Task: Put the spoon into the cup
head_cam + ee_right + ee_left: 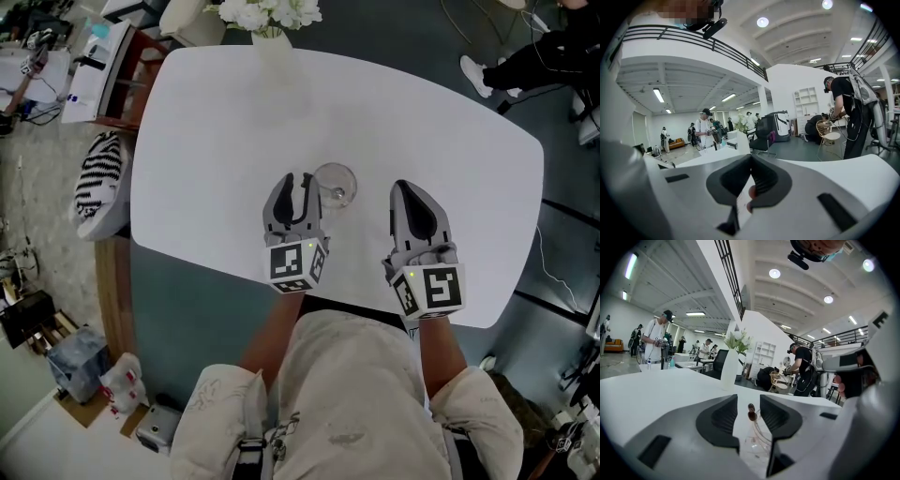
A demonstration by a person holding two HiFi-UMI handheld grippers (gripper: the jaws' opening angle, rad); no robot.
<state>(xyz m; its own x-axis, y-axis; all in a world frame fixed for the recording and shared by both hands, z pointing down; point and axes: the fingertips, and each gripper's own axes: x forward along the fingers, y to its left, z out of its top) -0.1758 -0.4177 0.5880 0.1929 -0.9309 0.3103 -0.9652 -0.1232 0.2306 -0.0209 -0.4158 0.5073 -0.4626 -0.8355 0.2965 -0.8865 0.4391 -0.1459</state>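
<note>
Spoon (751, 414) is in the cup (335, 183). It stands close to upright, long axis slightly tilted, dark rounded knob at the top and the lower end down inside the glass. The cup is clear and round-rimmed, sitting toward the near edge of the white, smooth, round-cornered tabletop (216, 141), about midway along that edge.

Left gripper (295, 185) has its jaws spread, nothing pinched. From its own view, cup and spoon sit in the gap just ahead of the dark, scooped pads. From the head view, the cup sits just beside its right jaw tip.

Right gripper (405, 190) is further along the same edge, well clear of the cup, jaws pressed together at the tips with nothing between them.

The spoon's stem is thin and pale against the glass, hard to trace, and its bowl can't be made out. The head view shows only a small dark fleck inside the rim.

At the far edge stands a white vase (270, 42), its white flowers (267, 11) cut off by the frame.
</note>
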